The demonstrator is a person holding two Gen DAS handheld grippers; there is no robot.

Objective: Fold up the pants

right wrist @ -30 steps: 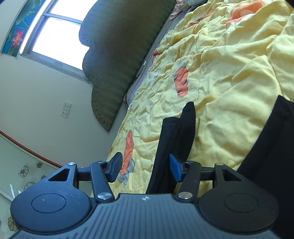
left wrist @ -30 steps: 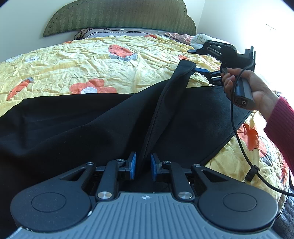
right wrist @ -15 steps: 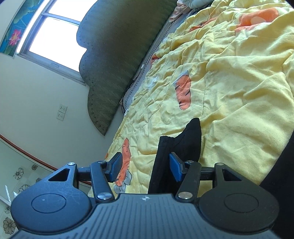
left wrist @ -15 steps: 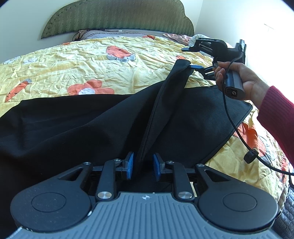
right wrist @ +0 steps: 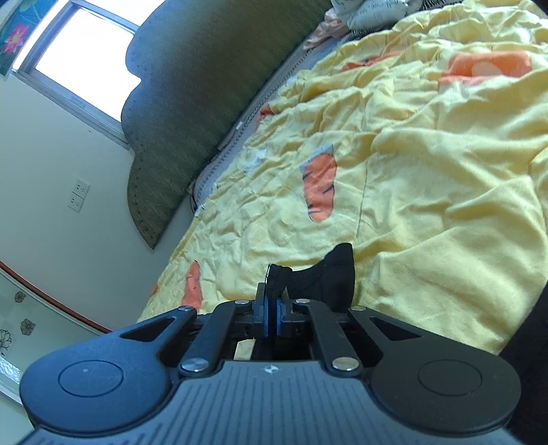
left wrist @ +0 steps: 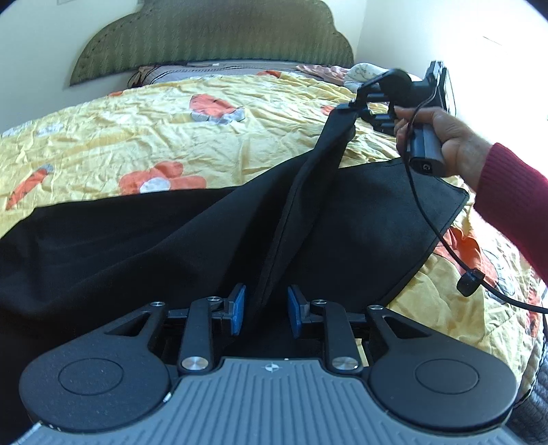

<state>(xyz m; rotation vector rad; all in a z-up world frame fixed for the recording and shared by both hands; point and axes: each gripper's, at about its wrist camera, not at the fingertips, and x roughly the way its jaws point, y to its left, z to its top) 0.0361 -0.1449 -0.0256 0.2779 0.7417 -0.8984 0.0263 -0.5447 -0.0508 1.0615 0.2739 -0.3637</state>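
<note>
Black pants lie spread across the bed, with one edge lifted into a taut ridge. My left gripper is open; its blue pads stand apart on either side of the near end of that ridge. My right gripper is shut on the far tip of the pants and holds it above the bedspread. It also shows in the left wrist view, held by a hand in a red sleeve.
A yellow bedspread with orange flowers covers the bed. A green padded headboard stands behind, with pillows in the far corner. A window and a wall socket are on the wall. A cable hangs from the right gripper.
My right gripper has closed on the tip of the pants and lifted it slightly. My left gripper's jaws have opened wider around the fabric ridge.
</note>
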